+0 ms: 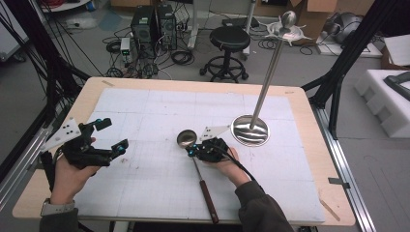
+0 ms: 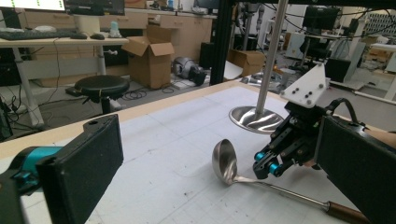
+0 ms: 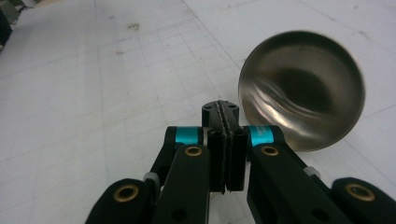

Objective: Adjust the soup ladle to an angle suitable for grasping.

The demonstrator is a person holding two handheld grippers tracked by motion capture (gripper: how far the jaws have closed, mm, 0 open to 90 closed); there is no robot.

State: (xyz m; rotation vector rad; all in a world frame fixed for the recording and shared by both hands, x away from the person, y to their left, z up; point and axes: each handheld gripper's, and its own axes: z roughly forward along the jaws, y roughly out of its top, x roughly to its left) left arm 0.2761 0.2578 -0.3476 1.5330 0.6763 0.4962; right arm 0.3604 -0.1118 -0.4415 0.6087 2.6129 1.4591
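- The right gripper [image 1: 193, 151], jaws pressed together on nothing, hovers just beside the ladle [image 1: 195, 164] bowl, mid-mat.
- The left gripper [image 1: 112, 137] is open, well apart near the table's [image 1: 309, 125] left edge.
- The stand [image 1: 250, 129] sits near the right.

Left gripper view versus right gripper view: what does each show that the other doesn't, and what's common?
Left gripper view alone: the ladle's handle, the stand with its pole, the right tongs from outside just above the ladle's neck, its own jaws wide apart, and the stool beyond the table. Right gripper view alone: the bowl's inside, and its own jaws pressed together with nothing between. Both: the ladle bowl on the white mat.
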